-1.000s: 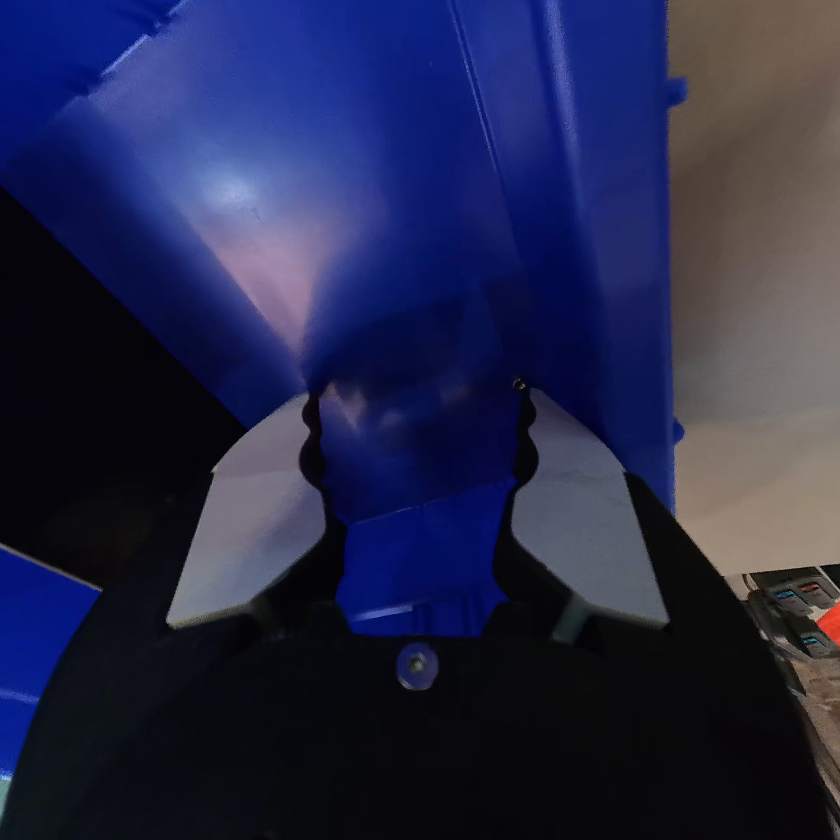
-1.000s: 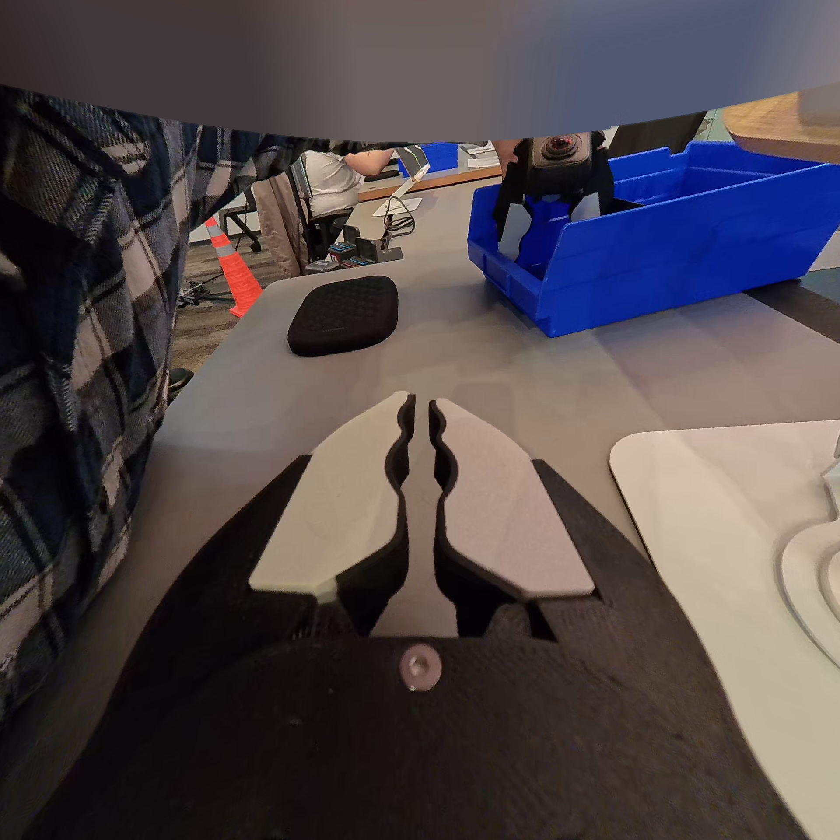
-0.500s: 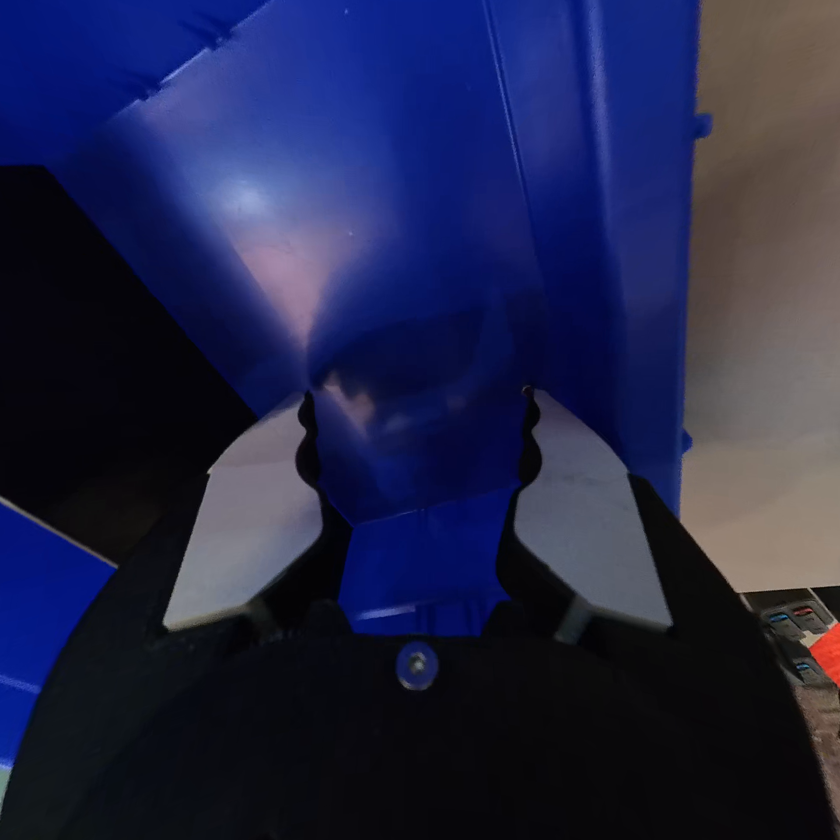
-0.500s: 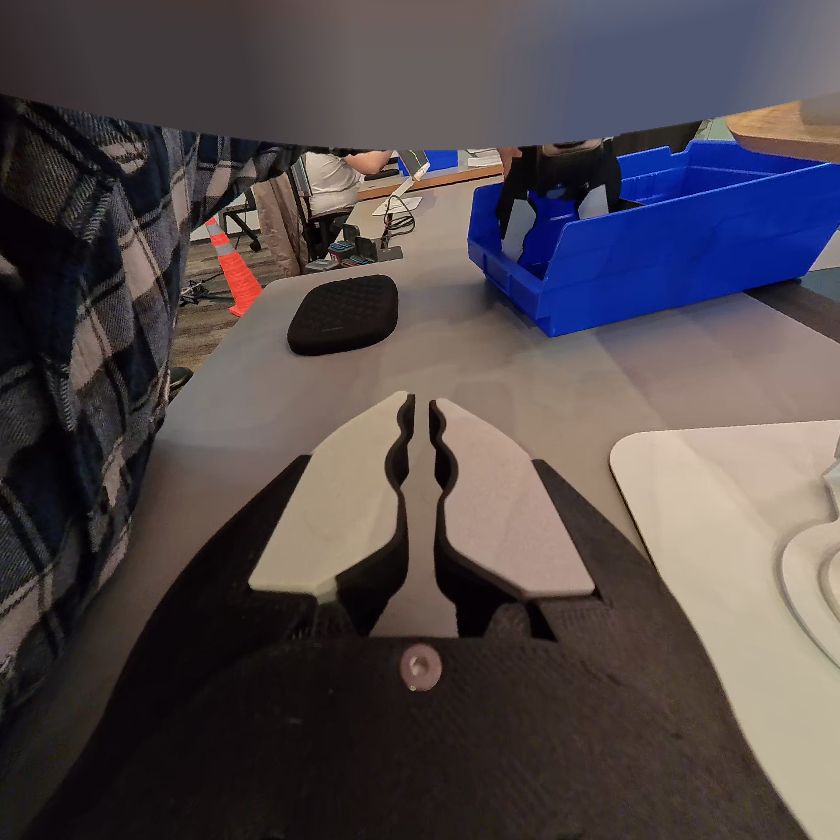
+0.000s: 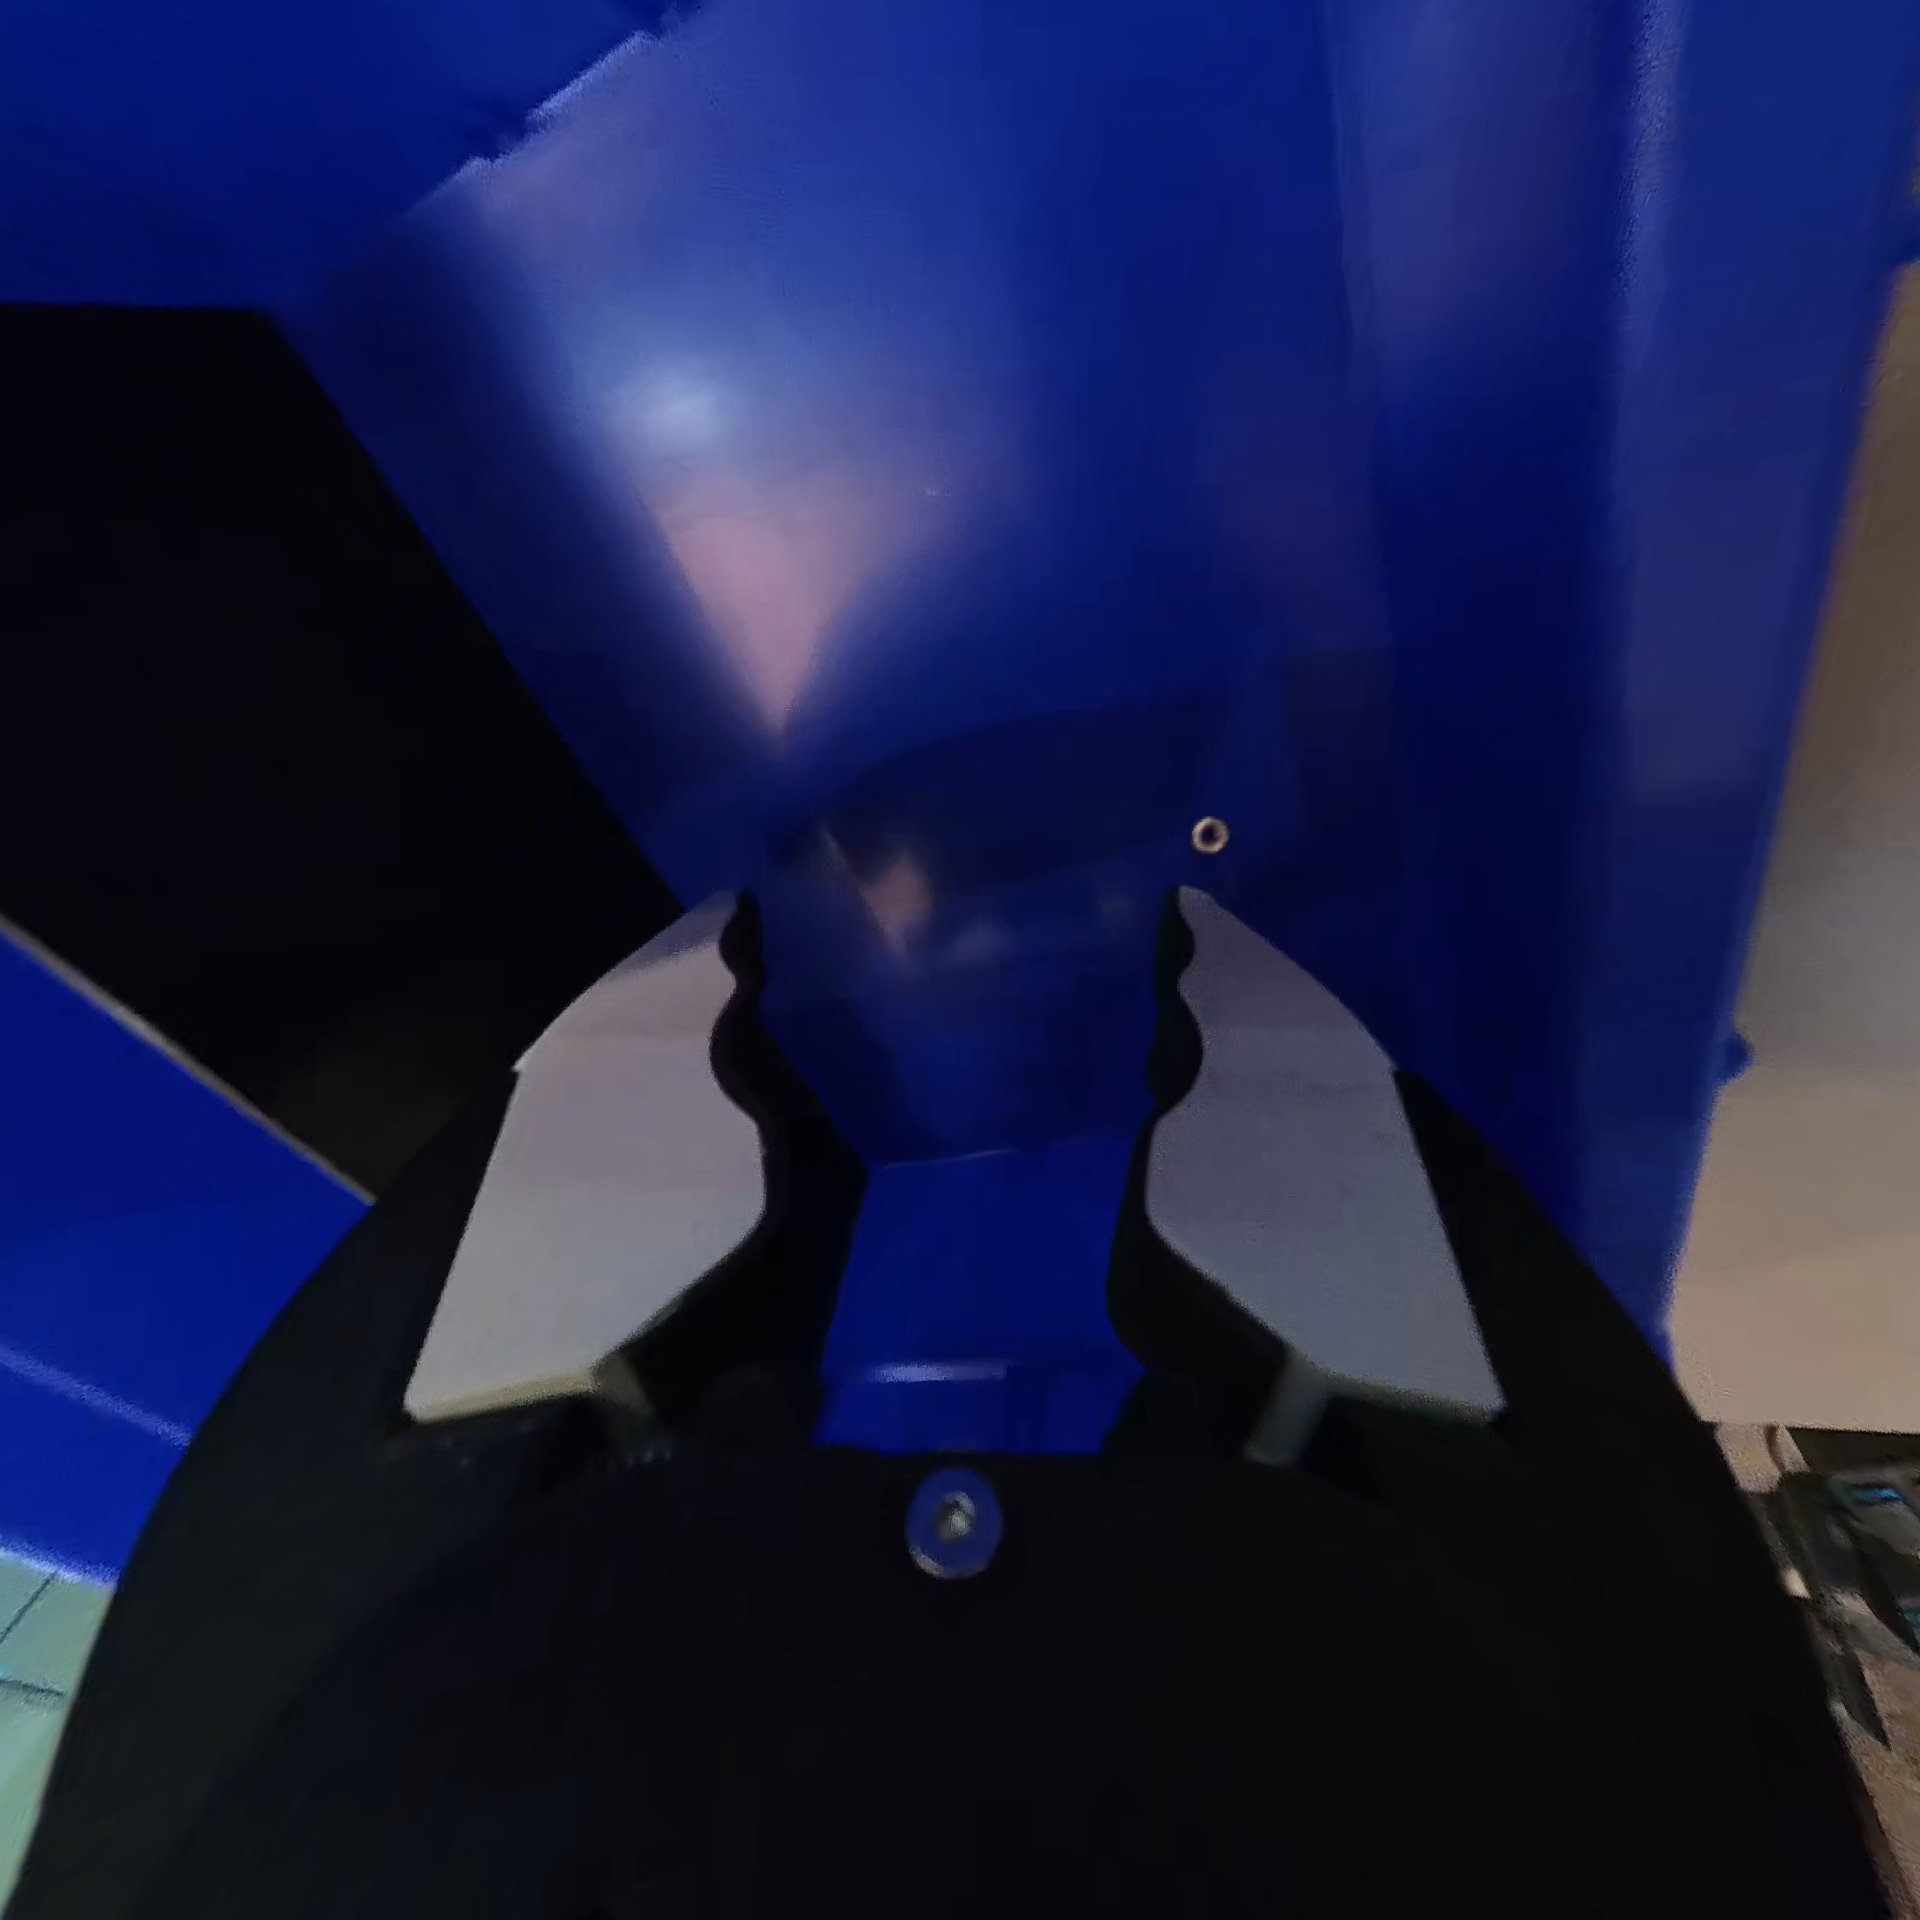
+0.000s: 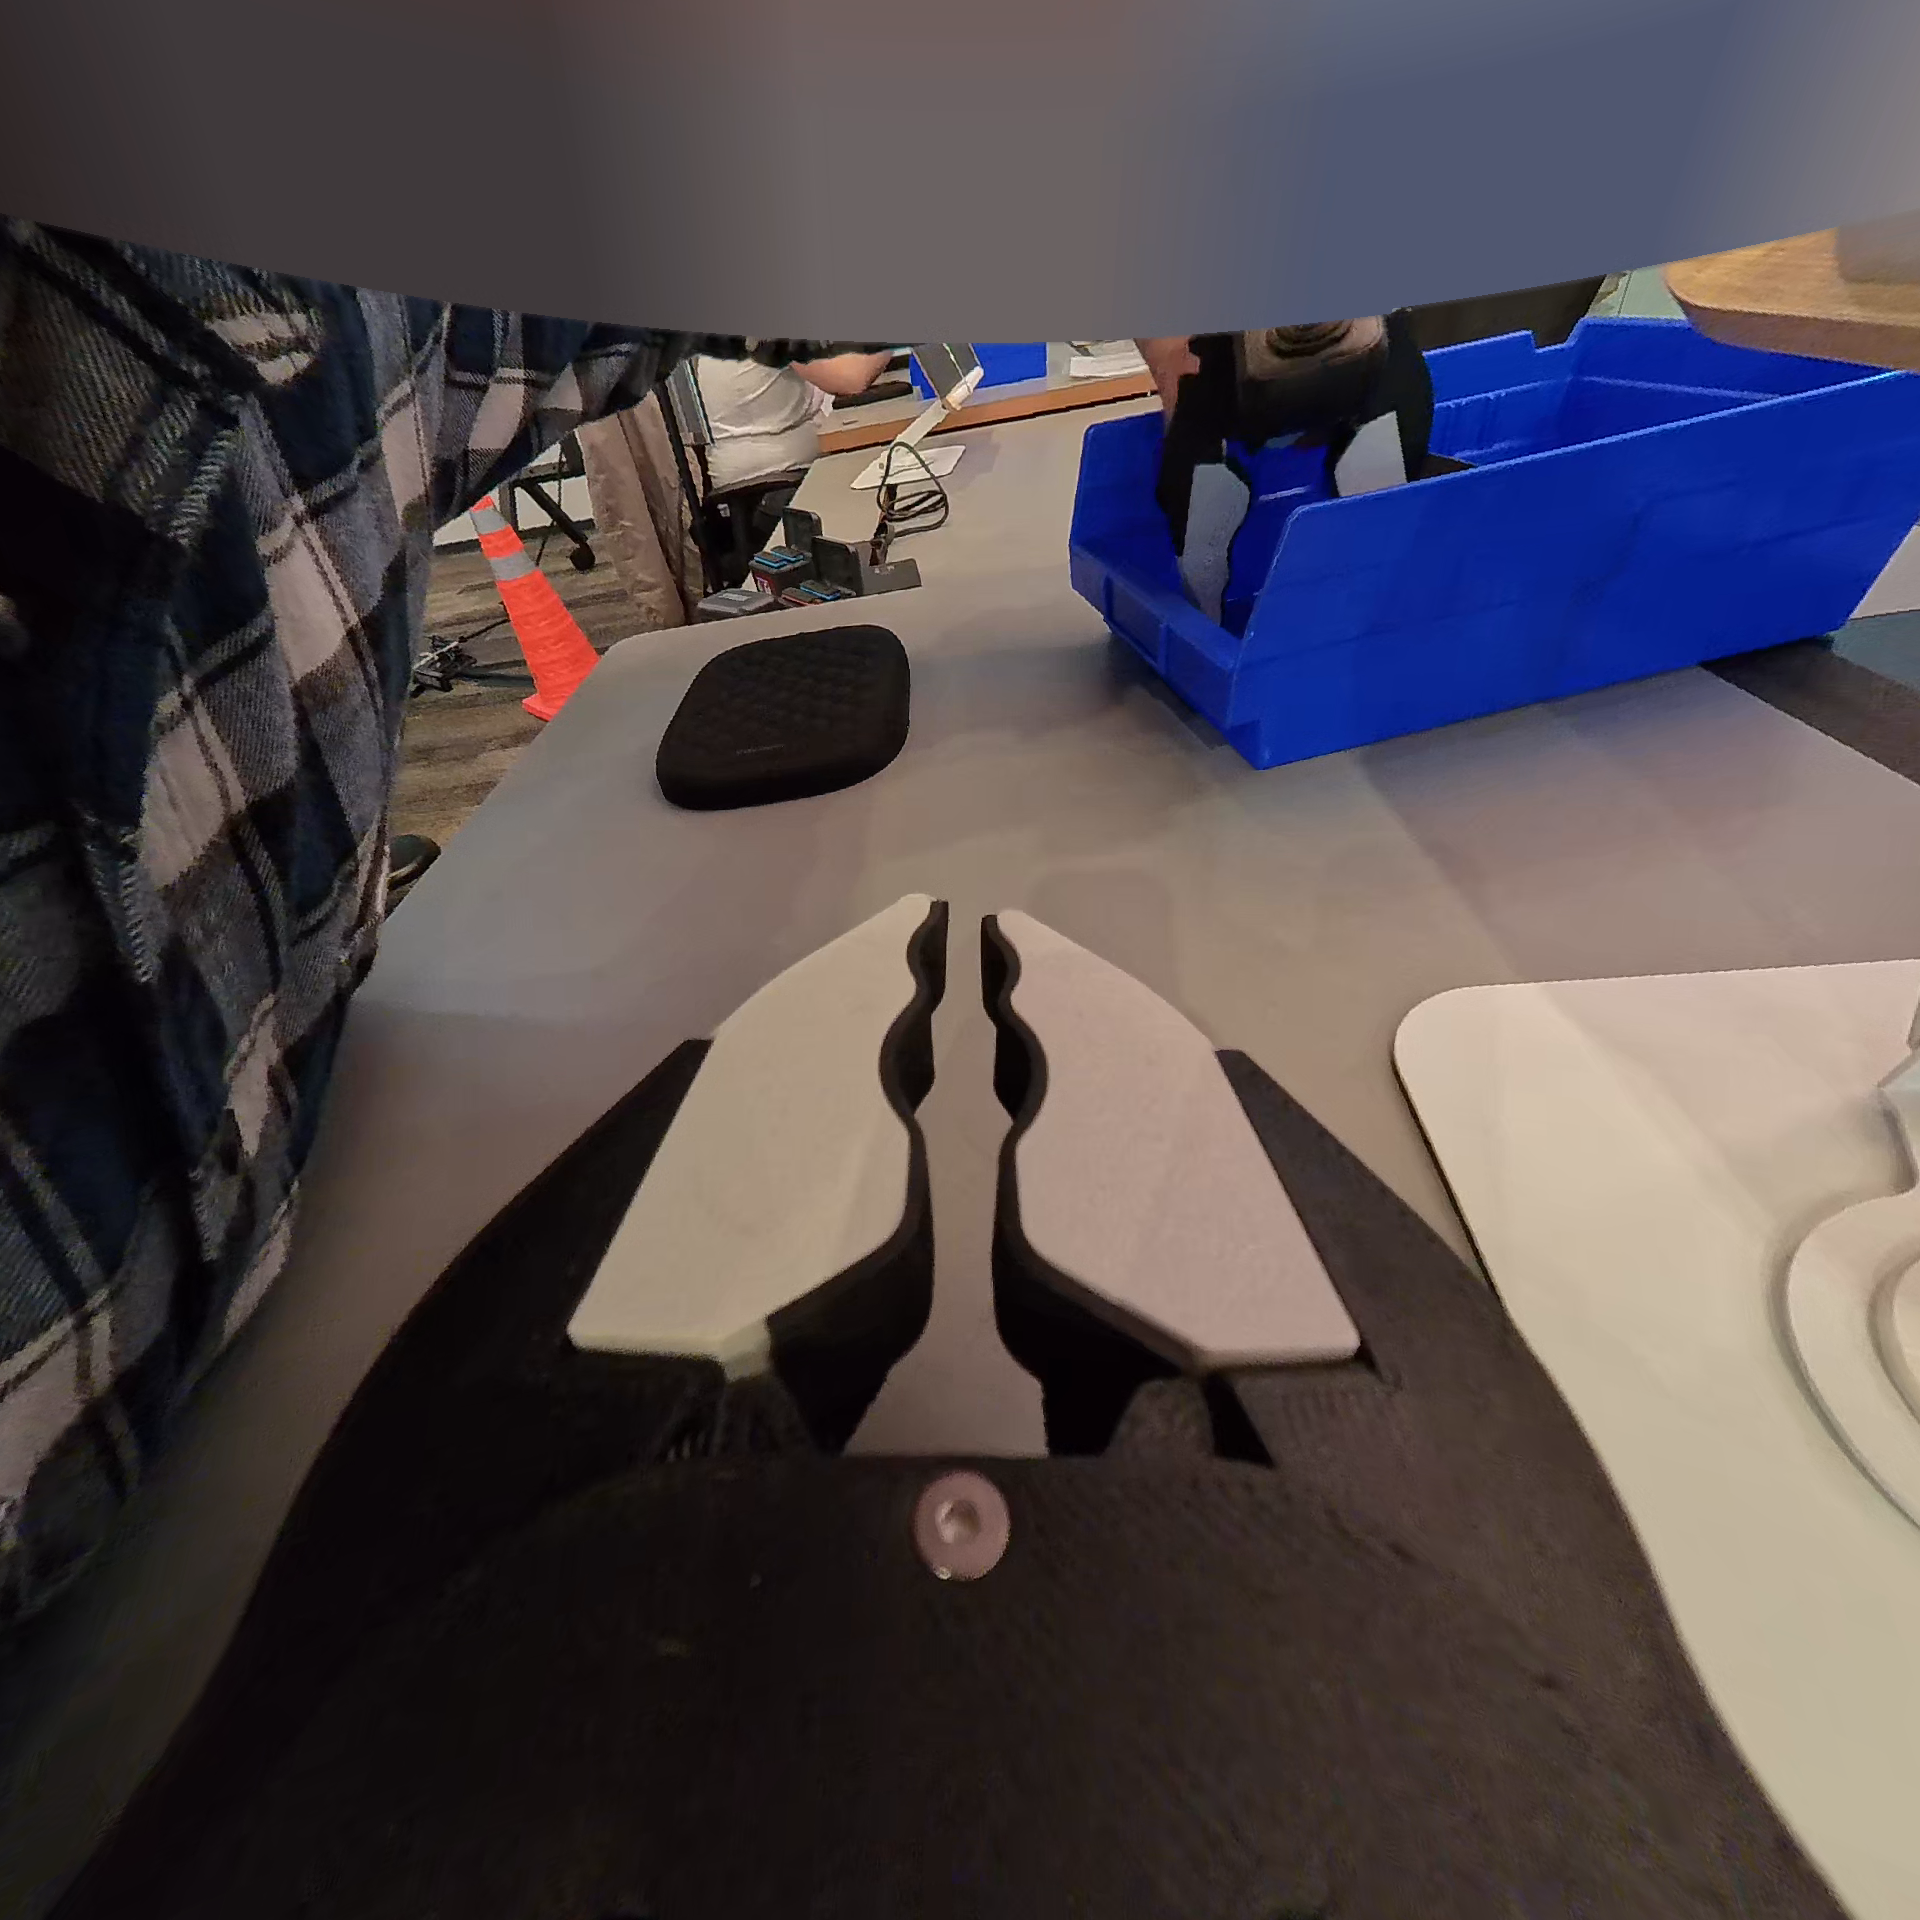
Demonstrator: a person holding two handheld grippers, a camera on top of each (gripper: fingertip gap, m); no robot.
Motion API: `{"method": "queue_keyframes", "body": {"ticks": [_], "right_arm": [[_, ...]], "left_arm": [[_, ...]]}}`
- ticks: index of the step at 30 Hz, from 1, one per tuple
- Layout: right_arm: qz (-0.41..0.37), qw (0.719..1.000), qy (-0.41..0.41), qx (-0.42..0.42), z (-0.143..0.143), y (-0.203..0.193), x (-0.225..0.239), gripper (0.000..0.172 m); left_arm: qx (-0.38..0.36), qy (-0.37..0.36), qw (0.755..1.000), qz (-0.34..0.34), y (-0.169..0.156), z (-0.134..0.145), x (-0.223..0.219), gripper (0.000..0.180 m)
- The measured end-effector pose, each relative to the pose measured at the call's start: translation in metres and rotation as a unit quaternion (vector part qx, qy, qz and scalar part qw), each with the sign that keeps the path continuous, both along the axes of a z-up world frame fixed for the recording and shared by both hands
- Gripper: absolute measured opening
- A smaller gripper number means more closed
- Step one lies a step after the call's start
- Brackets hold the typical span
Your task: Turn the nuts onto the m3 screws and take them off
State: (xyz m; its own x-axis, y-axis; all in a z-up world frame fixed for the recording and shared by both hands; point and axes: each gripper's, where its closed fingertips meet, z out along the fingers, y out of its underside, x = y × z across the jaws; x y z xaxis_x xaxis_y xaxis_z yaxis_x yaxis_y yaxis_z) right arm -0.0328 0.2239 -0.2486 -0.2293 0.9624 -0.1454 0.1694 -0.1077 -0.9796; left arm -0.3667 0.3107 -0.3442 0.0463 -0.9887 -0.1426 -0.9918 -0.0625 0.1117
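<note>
- Blue plastic storage bin (image 5: 935, 468): in the left wrist view its glossy inner walls and floor fill most of the frame, so your left gripper (image 5: 961, 904) is down inside it, at one end.
- Your left gripper's jaws stand spread wide; only blue bin floor shows between the grey fingers (image 5: 644, 1091), and nothing is pinched.
- A small metal ring (image 5: 1209, 833) lies on the bin floor just beyond the right fingertip, apart from it.
- A dark flat panel (image 5: 260, 675) shows at the left of the bin's interior; beige tabletop (image 5: 1818, 935) shows past the bin's right wall.
- In the right wrist view the same blue bin (image 6: 1507, 623) sits on the grey table (image 6: 1143, 831), well apart from your right gripper (image 6: 964, 920), with the left gripper (image 6: 1216, 551) reaching into its near end.
- Your right gripper hovers low over bare table with its jaws nearly pressed together, a thin slit between the pads (image 6: 925, 997), gripping nothing.
- A black quilted cushion pad (image 6: 784, 715) lies on the table ahead and to the left.
- A white rounded board (image 6: 1610, 1195) lies just beside the gripper's right.
- Your plaid flannel sleeve (image 6: 177, 831) fills the left edge; an orange traffic cone (image 6: 530, 613) stands on the floor beyond.
</note>
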Motion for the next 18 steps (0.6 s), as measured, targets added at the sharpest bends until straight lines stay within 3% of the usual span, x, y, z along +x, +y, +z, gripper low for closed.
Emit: {"method": "queue_keyframes", "body": {"ticks": [5,10,13,18], "right_arm": [[0.000,1.000,-0.001,0.002,-0.001,0.000,0.000,0.006],[0.001,1.000,-0.003,0.004,-0.001,0.000,0.000,0.006],[0.002,1.000,-0.004,0.005,-0.002,0.000,0.000,0.006],[0.002,1.000,-0.005,0.006,-0.003,0.001,0.000,0.006]], "left_arm": [[0.025,-0.010,1.000,0.012,0.008,0.009,0.001,0.075],[-0.025,-0.036,0.999,0.004,-0.016,0.006,0.018,0.046],[-0.042,-0.040,0.998,0.022,-0.023,0.003,0.018,0.044],[-0.039,-0.041,0.998,0.024,-0.026,0.003,0.018,0.026]]}}
